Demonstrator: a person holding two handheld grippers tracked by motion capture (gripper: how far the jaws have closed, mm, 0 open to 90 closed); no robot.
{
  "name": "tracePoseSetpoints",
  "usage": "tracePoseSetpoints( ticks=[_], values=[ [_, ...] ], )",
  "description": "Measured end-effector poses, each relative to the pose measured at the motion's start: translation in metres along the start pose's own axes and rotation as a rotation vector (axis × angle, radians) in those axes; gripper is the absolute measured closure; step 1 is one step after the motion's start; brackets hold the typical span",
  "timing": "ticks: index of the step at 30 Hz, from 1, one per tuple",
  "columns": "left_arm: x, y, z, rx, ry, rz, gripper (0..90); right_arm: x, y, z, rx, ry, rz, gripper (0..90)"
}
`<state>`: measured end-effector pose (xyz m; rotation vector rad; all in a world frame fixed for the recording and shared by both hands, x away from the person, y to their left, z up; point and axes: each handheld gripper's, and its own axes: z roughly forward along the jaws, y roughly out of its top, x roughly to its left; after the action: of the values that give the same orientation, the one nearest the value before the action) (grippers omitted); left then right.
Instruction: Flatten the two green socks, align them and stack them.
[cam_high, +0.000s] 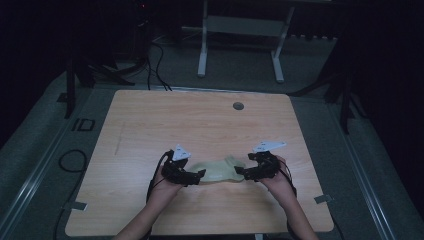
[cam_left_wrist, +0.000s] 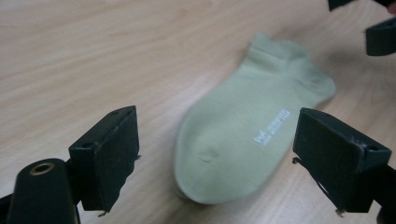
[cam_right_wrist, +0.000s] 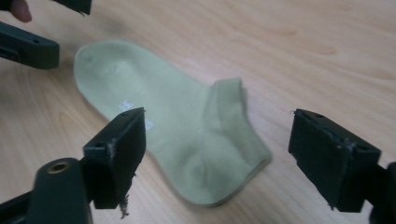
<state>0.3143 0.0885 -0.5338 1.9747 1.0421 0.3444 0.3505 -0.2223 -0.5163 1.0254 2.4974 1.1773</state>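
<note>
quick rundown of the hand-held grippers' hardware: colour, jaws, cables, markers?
Both are black. The left gripper and the right gripper each carry a pale grey three-cornered plate on top. Each has two blocky black jaws with flat faces and frayed pad edges. A brass-ringed hole sits in the body beside one jaw. Black cables trail back along the forearms, which are bare as far as they show.

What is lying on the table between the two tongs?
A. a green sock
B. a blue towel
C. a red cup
A: a pale green sock lies flat on the wooden table, with the left tongs open at its toe and the right tongs open at its heel and cuff end.
</note>
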Motion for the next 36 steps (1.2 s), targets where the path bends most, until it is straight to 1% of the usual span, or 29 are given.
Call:
tracePoseSetpoints(
  ticks=[1, 3, 5, 6, 7, 9, 10, 12, 13, 14, 15, 16, 18, 20, 23, 24, 25, 29, 30, 31, 33, 35, 36],
  values=[
    [0.001, 0.000, 0.000, 0.000, 0.001, -0.007, 14.8, -0.001, -0.001, -0.001, 0.000, 0.007, 0.006, 13.7],
    [0.003, -0.002, -0.001, -0.009, 0.007, -0.003, 14.7, -0.004, -0.004, -0.002, -0.016, 0.002, 0.005, 14.2],
    [0.004, -0.003, -0.001, -0.008, 0.014, 0.001, 13.6, -0.004, -0.006, -0.003, -0.020, -0.003, 0.000, 13.9],
    [0.005, -0.005, -0.002, -0.017, 0.015, -0.004, 13.6, -0.005, -0.007, -0.004, -0.030, -0.016, -0.008, 13.9],
    [0.006, -0.006, -0.003, -0.007, 0.017, 0.000, 11.5, -0.006, -0.010, -0.005, -0.039, -0.030, -0.016, 13.8],
    [0.006, -0.008, -0.003, 0.006, 0.026, -0.004, 7.7, -0.008, -0.014, -0.006, -0.038, -0.035, -0.015, 13.8],
    [0.006, -0.009, -0.004, 0.012, 0.030, -0.006, 7.4, -0.009, -0.015, -0.006, -0.034, -0.037, -0.015, 13.8],
    [0.008, -0.012, -0.005, 0.015, 0.038, -0.007, 6.1, -0.011, -0.019, -0.007, -0.033, -0.042, -0.022, 13.8],
    [0.009, -0.014, -0.006, 0.019, 0.043, -0.010, 3.1, -0.012, -0.020, -0.008, -0.027, -0.044, -0.020, 13.8],
    [0.010, -0.015, -0.006, 0.018, 0.048, -0.012, 2.1, -0.014, -0.022, -0.008, -0.025, -0.046, -0.022, 13.8],
    [0.012, -0.016, -0.007, 0.023, 0.046, -0.009, 2.1, -0.015, -0.023, -0.009, -0.026, -0.047, -0.019, 13.8],
    [0.013, -0.018, -0.008, 0.026, 0.042, -0.017, 2.2, -0.017, -0.025, -0.011, -0.023, -0.048, -0.011, 13.8],
    [0.015, -0.021, -0.010, 0.029, 0.050, -0.014, 2.1, -0.020, -0.027, -0.013, -0.025, -0.060, -0.007, 13.8],
    [0.017, -0.024, -0.013, 0.019, 0.049, -0.014, 2.1, -0.023, -0.030, -0.016, -0.023, -0.070, -0.003, 13.8],
    [0.022, -0.028, -0.018, 0.021, 0.051, -0.015, 2.1, -0.027, -0.035, -0.021, -0.025, -0.089, -0.005, 13.8],
    [0.024, -0.029, -0.020, 0.026, 0.059, -0.010, 2.1, -0.028, -0.037, -0.022, -0.024, -0.099, -0.009, 13.8],
    [0.025, -0.031, -0.022, 0.022, 0.066, -0.010, 2.1, -0.030, -0.039, -0.023, -0.027, -0.105, -0.008, 13.7],
    [0.031, -0.039, -0.032, 0.007, 0.066, -0.015, 2.1, -0.035, -0.050, -0.028, -0.017, -0.122, 0.010, 13.5],
    [0.031, -0.039, -0.032, 0.007, 0.066, -0.015, 2.1, -0.035, -0.050, -0.028, -0.017, -0.122, 0.010, 13.5],
    [0.034, -0.043, -0.037, 0.003, 0.072, -0.019, 2.1, -0.037, -0.053, -0.029, -0.015, -0.129, 0.014, 13.4],
    [0.038, -0.047, -0.042, -0.004, 0.080, -0.031, 2.1, -0.042, -0.061, -0.035, -0.018, -0.153, 0.029, 13.2],
    [0.042, -0.051, -0.045, -0.009, 0.082, -0.045, 2.1, -0.046, -0.066, -0.039, -0.023, -0.164, 0.040, 13.1],
    [0.043, -0.053, -0.047, -0.017, 0.091, -0.050, 2.1, -0.047, -0.068, -0.040, -0.019, -0.170, 0.045, 13.1]
  ],
)
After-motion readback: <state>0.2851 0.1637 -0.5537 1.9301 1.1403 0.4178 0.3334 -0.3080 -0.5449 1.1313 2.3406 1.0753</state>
